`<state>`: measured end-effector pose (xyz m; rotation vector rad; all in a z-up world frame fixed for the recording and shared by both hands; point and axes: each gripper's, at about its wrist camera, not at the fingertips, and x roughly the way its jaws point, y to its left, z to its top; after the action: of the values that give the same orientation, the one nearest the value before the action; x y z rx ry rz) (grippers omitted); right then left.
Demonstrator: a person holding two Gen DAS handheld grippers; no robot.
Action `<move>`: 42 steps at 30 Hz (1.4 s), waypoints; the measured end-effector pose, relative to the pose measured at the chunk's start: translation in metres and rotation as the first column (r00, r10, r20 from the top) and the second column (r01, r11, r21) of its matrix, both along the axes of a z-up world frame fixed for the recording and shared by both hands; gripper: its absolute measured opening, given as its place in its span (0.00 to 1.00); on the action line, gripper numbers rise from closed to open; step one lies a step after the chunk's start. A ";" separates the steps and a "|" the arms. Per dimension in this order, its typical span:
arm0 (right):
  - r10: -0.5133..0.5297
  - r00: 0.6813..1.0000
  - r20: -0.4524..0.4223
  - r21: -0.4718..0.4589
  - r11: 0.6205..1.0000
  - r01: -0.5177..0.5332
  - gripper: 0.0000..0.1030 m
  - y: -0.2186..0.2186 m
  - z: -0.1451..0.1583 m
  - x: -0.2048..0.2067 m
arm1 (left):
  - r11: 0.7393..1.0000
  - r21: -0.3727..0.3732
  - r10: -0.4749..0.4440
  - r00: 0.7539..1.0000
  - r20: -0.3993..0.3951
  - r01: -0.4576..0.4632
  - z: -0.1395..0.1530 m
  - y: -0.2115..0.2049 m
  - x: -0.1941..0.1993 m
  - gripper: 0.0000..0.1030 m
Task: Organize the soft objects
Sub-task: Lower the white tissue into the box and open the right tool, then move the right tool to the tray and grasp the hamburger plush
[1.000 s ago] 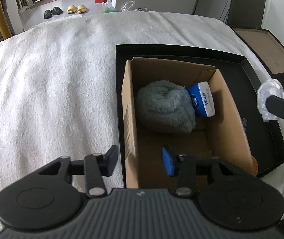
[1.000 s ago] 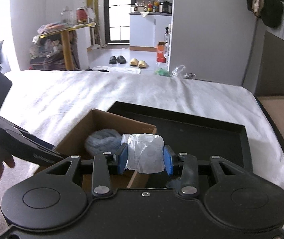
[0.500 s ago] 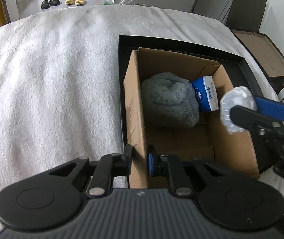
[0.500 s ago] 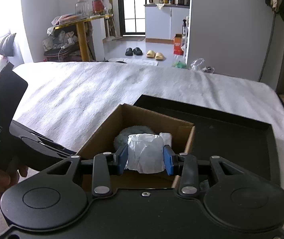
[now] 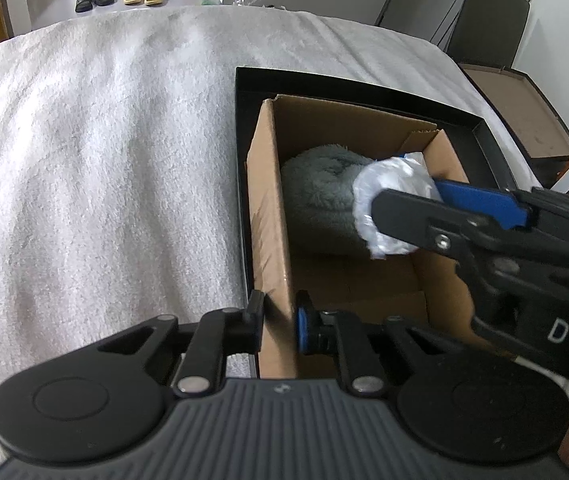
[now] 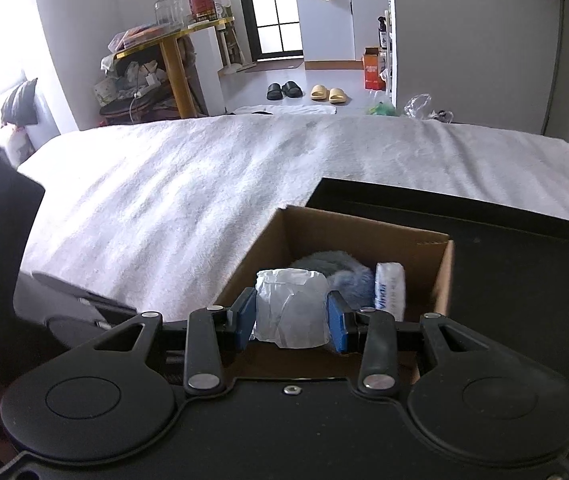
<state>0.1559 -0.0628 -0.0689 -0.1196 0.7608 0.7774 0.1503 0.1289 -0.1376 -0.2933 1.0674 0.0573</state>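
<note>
An open cardboard box (image 5: 270,216) stands in a black tray (image 5: 364,88) on the white bedspread. A grey fluffy towel (image 5: 318,188) lies inside it, with a blue-and-white tissue pack (image 6: 390,290) beside it. My left gripper (image 5: 279,326) is shut on the box's left wall near the front corner. My right gripper (image 6: 291,316) is shut on a white plastic-wrapped roll (image 6: 291,308) and holds it over the box, above the towel; the roll also shows in the left wrist view (image 5: 394,204).
The box (image 6: 364,236) sits at the left end of the tray (image 6: 484,216). The white bedspread (image 5: 104,160) spreads left and beyond. A brown flat box (image 5: 520,116) lies off the bed's right side. Slippers (image 6: 328,93) lie on the floor beyond.
My left gripper closed onto the box's left wall. My right gripper carried the wrapped roll leftward from beside the tray to over the box.
</note>
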 end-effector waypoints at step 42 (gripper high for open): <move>-0.283 0.953 -0.109 -0.114 0.956 0.271 0.69 -0.113 -0.037 0.015 | 0.986 0.165 -0.011 0.998 -0.065 0.022 0.008 -0.039 0.016 0.65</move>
<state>0.1713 -0.1759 -0.1058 -0.0502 0.9122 0.4825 0.1662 0.0897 -0.1292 -0.1330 1.1208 0.1408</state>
